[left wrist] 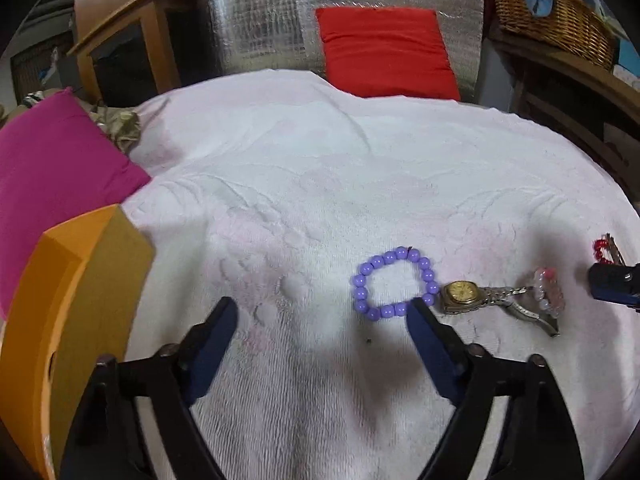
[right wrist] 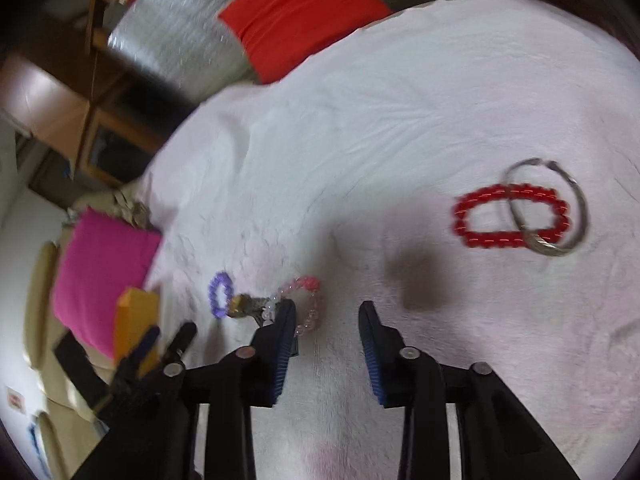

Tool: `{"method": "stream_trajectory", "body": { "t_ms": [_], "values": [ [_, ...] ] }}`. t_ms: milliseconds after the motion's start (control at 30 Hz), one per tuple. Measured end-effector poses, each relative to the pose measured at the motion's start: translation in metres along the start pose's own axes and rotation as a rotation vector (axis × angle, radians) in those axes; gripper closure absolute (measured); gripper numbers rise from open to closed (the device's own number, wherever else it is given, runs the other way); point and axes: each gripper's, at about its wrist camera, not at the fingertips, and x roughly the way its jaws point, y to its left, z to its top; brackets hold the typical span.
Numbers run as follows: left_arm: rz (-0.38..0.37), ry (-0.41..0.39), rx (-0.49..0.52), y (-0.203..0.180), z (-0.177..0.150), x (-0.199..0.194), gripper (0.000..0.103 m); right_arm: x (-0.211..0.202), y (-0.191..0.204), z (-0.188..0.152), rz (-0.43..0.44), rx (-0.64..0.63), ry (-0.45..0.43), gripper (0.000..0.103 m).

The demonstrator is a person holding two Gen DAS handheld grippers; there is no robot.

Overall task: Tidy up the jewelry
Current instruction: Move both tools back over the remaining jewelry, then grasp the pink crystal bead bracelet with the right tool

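A purple bead bracelet (left wrist: 362,280) lies on the white towel (left wrist: 320,160). My left gripper (left wrist: 322,308) hovers just before it, open wide, its right fingertip at the bracelet's near edge and nothing between the fingers. To the right lie a gold-faced watch (left wrist: 460,292), a pink bead bracelet (left wrist: 550,288) and a red bead bracelet (left wrist: 600,246). My right gripper (right wrist: 328,308) is open over bare towel, with the pink bracelet (right wrist: 308,284) just beside its left finger. The red bracelet (right wrist: 500,191) overlaps a silver bangle (right wrist: 580,200) at the right.
An orange box (left wrist: 80,280) stands at the towel's left edge beside a magenta cushion (left wrist: 60,160). A red cushion (left wrist: 384,52) leans on a silver foil mat at the back. A wicker basket (left wrist: 552,20) sits on a shelf at the back right.
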Motion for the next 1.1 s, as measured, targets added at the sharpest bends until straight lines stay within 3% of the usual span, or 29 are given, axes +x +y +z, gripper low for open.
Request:
{"method": "stream_trajectory", "body": {
  "t_ms": [367,467,533,733,967,1100],
  "values": [
    [0.012,-0.001,0.006,0.004,0.003,0.003,0.019,0.031,0.030,-0.003,-0.198,-0.135,-0.035,0.072],
    [0.028,-0.009,0.020,0.001,0.002,0.001,0.019,0.035,0.041,-0.006,-0.270,-0.219,-0.055,0.079],
    [0.032,-0.016,0.033,-0.002,0.002,-0.001,0.019,0.036,0.045,-0.008,-0.332,-0.261,-0.077,0.094],
    [0.062,-0.038,0.051,-0.006,0.003,-0.005,0.019,0.024,0.031,-0.003,-0.354,-0.211,-0.095,0.094],
    [0.074,-0.065,0.066,-0.011,0.005,-0.014,0.019,0.008,0.010,0.005,-0.301,-0.123,-0.100,0.094],
    [0.048,-0.084,0.077,-0.021,0.006,-0.028,0.019,0.007,0.002,0.007,-0.224,-0.079,-0.078,0.094]
  ]
}}
